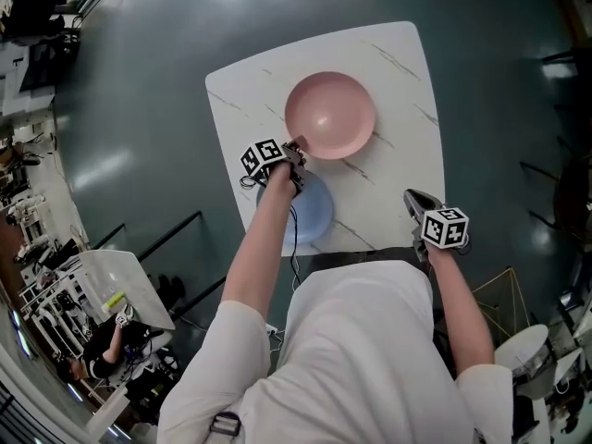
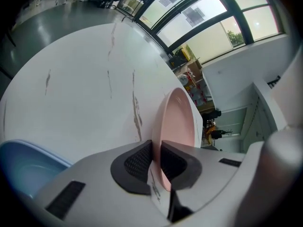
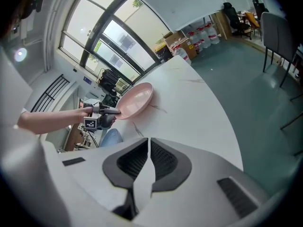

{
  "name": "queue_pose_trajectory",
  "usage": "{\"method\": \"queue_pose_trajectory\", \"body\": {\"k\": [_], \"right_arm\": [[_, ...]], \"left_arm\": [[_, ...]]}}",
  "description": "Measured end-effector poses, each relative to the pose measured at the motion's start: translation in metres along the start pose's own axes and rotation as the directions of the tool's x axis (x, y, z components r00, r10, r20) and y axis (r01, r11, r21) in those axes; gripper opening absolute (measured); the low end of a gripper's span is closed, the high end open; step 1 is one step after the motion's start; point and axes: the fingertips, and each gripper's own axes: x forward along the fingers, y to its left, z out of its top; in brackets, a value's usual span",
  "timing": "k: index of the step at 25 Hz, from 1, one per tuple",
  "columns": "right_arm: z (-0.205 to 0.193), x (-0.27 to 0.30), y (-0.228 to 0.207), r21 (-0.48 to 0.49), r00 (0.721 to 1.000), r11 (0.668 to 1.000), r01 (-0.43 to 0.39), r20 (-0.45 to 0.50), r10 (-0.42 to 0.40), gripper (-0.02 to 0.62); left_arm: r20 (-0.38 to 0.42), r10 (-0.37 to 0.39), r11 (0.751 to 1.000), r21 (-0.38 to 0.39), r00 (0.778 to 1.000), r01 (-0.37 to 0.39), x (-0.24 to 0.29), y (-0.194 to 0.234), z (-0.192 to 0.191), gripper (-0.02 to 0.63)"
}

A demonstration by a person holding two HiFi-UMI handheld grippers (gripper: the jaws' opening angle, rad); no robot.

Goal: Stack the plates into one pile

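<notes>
Left gripper view: our left claw (image 2: 156,151) clamps the pink plate (image 2: 181,122); right claw (image 3: 149,149) closed, empty. Let's lift it level onto the blue plate (image 1: 314,216).

Setting: large lab or workshop hall. Evidence: polished grey-green floor (image 1: 139,81), tall windows (image 3: 118,37), cardboard boxes (image 3: 176,38), water jugs (image 3: 206,34), cluttered equipment racks (image 1: 42,294), lone white table (image 1: 407,81).

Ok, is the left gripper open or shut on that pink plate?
Shut. The left gripper has its pads pressed against both sides of the pink plate at its rim, as the left gripper view shows.
</notes>
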Motion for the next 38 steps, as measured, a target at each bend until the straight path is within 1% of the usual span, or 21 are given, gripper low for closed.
{"method": "queue_pose_trajectory", "body": {"k": [3,7,16,20,22,31,34,38], "right_arm": [[0.000,-0.002,0.007,-0.009,1.000,1.000,-0.001,-0.003,0.001,0.034],[-0.007,-0.003,0.010,-0.035,1.000,0.999,0.001,-0.023,-0.002,0.034],[-0.024,-0.003,0.026,-0.088,0.997,0.996,-0.003,-0.071,-0.003,0.034],[-0.030,0.002,0.036,-0.120,0.995,0.993,-0.017,-0.095,0.005,0.034],[-0.033,0.006,0.044,-0.135,0.994,0.990,-0.027,-0.105,0.012,0.034],[-0.041,0.010,0.068,-0.191,0.993,0.981,-0.031,-0.114,0.009,0.034],[-0.048,0.009,0.072,-0.200,0.993,0.979,-0.034,-0.120,0.010,0.034],[-0.059,0.007,0.074,-0.196,0.991,0.980,-0.034,-0.132,0.008,0.034]], "left_arm": [[0.020,-0.022,1.000,-0.009,1.000,0.022,-0.016,-0.002,0.001,0.035],[0.051,-0.060,0.997,-0.047,0.997,0.063,-0.033,0.005,-0.003,0.035],[0.107,-0.105,0.989,-0.092,0.989,0.115,-0.086,0.036,-0.024,0.043],[0.132,-0.111,0.984,-0.122,0.985,0.127,-0.109,0.053,-0.033,0.046],[0.149,-0.120,0.984,-0.115,0.981,0.138,-0.122,0.062,-0.037,0.046],[0.200,-0.154,0.968,-0.167,0.968,0.188,-0.173,0.105,-0.080,0.046],[0.206,-0.144,0.964,-0.191,0.968,0.184,-0.189,0.117,-0.097,0.046],[0.210,-0.146,0.962,-0.199,0.967,0.188,-0.203,0.131,-0.114,0.048]]}}
